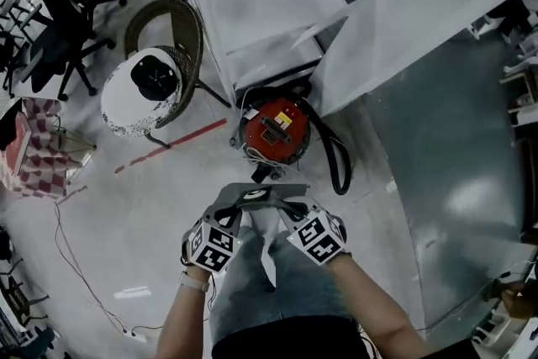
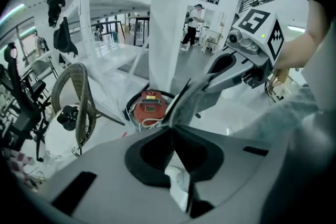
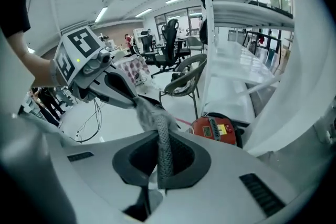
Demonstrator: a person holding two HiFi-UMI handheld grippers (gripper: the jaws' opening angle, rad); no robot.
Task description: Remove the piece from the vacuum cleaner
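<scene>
Cloth, plastic and a shiny floor

The piece (image 3: 164, 157) pinched in my left tool (image 2: 172, 126) and right tool (image 3: 157, 131) is soft grey cloth, fuzzy and matt, with a rougher netted band; both tools are smooth matt grey plastic. The vacuum (image 1: 276, 130) has a glossy red lid and a dull black rubbery hose (image 1: 338, 160). The floor (image 1: 168, 206) is smooth with a sheen; the chair (image 1: 192, 38) is woven wicker.
</scene>
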